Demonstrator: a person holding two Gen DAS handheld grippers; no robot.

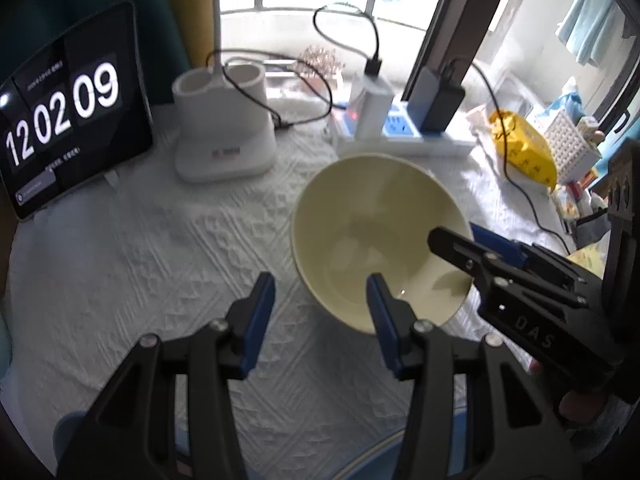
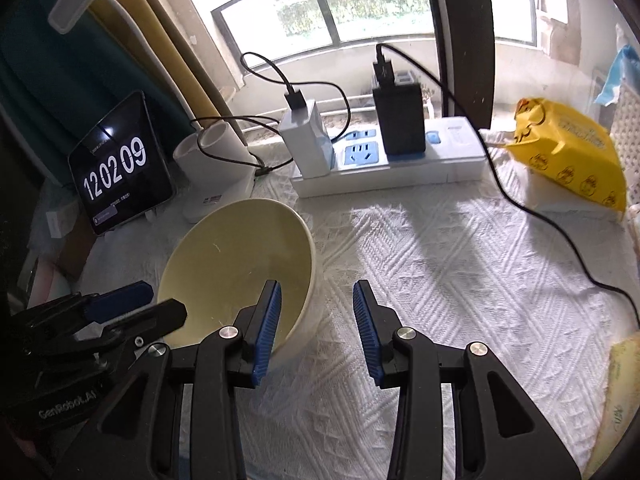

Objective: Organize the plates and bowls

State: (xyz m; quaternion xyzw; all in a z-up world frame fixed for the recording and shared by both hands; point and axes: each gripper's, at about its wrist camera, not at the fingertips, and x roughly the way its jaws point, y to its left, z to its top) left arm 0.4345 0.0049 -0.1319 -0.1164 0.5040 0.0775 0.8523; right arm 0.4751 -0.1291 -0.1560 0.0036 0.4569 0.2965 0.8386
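Observation:
A pale yellow bowl (image 1: 372, 220) (image 2: 236, 264) rests on the white textured tablecloth (image 2: 440, 280). My left gripper (image 1: 320, 284) straddles its near left rim, one blue-padded finger inside and the other outside, with the pads apart from the wall. My right gripper (image 2: 316, 292) straddles the opposite rim the same way, its pads also clear of the wall. Each gripper shows in the other's view: the right (image 1: 454, 232) reaches into the bowl from the right, the left (image 2: 164, 300) from the left. Both are open. I cannot tell if the bowl is tilted.
Behind the bowl stand a tablet clock (image 1: 60, 120), a white two-cup holder (image 1: 224, 128) and a power strip (image 2: 400, 160) with chargers. A black cable (image 2: 560, 232) crosses the cloth at right, near a yellow packet (image 2: 568, 152). A pale blue rim (image 1: 384, 446) peeks out below my left gripper.

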